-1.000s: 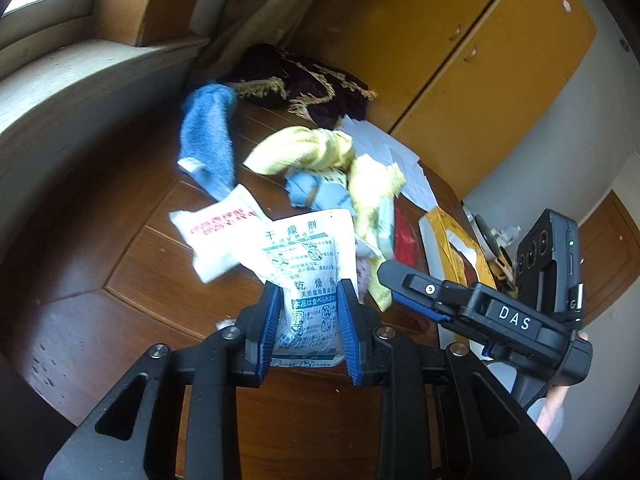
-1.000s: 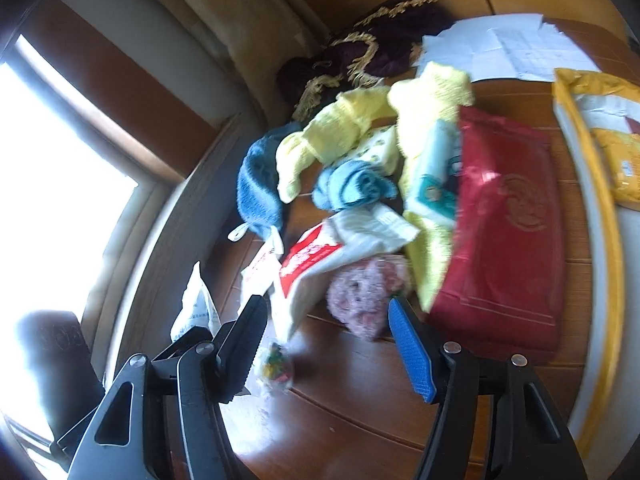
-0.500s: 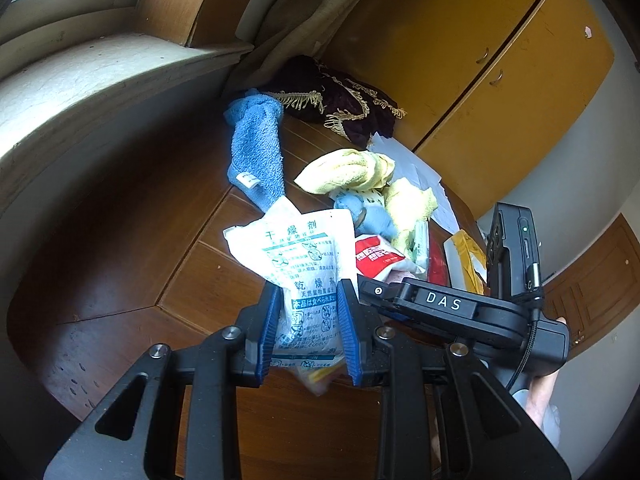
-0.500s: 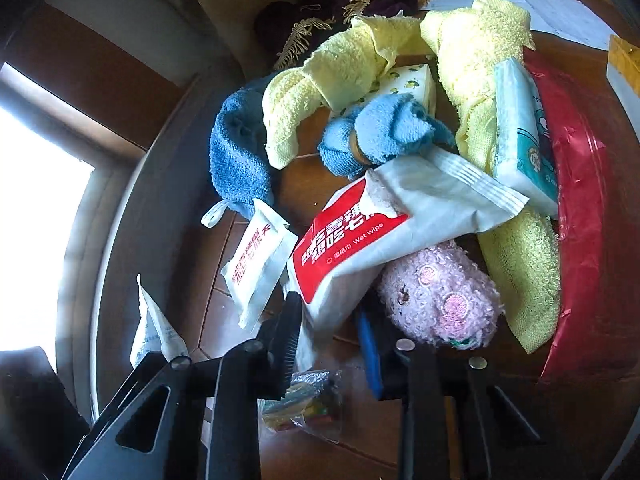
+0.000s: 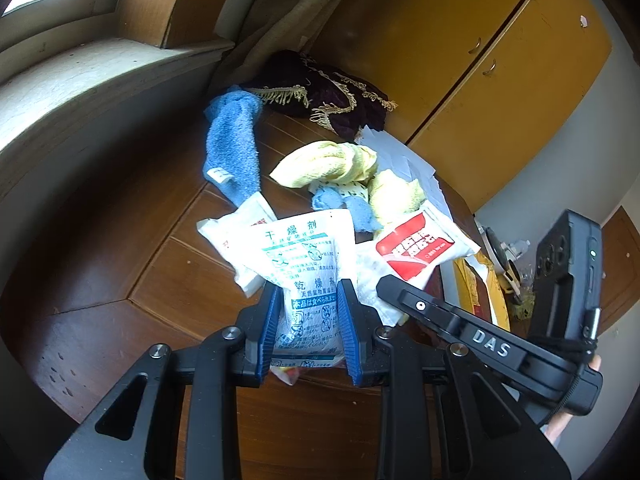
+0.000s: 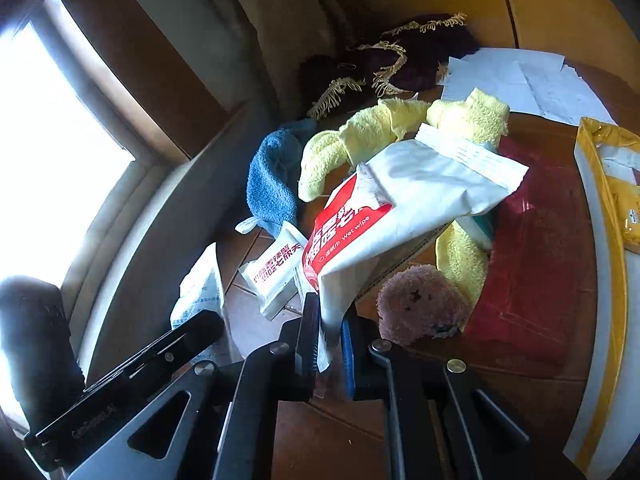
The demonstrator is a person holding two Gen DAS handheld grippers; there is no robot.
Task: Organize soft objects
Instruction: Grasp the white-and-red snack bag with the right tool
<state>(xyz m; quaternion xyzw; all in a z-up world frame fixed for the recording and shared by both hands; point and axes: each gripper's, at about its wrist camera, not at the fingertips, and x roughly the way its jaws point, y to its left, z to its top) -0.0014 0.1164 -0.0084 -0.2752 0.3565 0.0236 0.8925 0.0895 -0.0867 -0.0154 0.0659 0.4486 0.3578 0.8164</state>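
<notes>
Item: wet-wipe pack, soft white pouch with a red panel and the words "Wet wipe", a crimped seal at its far end. It was lifted at a slant off the wooden table, one corner pinched in the right gripper, whose blue-padded tongs were pressed against the pouch.

Item: desiccant bag, white, printed in teal characters (the small print was too fine to read). It stood upright left of the wet-wipe pack, clamped in the left gripper, tongs narrowed onto its lower half.

Other goods relative to the wet-wipe pack:
- smaller white sachet with red print, lying flat on the table just left of and below it;
- pink fuzzy ball, just beneath its right side;
- yellow towel, twisted, behind it and running down along its right side;
- blue towel, behind and to the left;
- red pouch, flat, to the right;
- dark fringed cloth and white papers, farthest behind.

Setting: dark brown plank table under a bright window, with yellow cupboard doors beyond the far edge.

Pose: both grippers reached forward over the near edge of the table, side by side, the right one angled toward the pile.
</notes>
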